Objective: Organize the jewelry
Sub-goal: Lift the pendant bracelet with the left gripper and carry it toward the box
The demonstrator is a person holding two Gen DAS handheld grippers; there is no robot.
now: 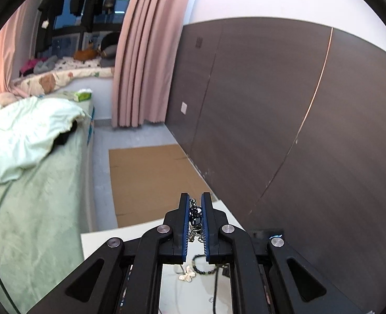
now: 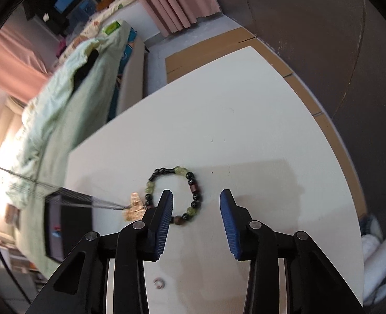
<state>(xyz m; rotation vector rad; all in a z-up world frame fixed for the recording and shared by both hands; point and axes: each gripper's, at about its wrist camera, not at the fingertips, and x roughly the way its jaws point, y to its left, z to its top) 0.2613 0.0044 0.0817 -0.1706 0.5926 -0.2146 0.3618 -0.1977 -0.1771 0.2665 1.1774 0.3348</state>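
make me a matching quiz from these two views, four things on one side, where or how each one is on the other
Things:
1. left gripper
2. right gripper
3. beaded bracelet
4. small ring

States:
a. lying flat on the white table ahead of the open gripper
b. shut on a dark chain piece
c. open, holding nothing
d. on the table near the gripper's base

Pairs: 1-b, 2-c, 3-a, 4-d

Glossy beads and metal links over a smooth white top.

I see ribbed blue pads (image 2: pixel 164 225) that look rubbery on matt black plastic arms, with shiny metal pins. The bead bracelet (image 2: pixel 190 178) gleams, polished green and black. My left gripper (image 1: pixel 195 209) pinches a dark metal chain (image 1: pixel 195 214). The table (image 2: pixel 245 110) looks smooth with a slight sheen; the cardboard (image 1: pixel 145 178) on the floor is matt.
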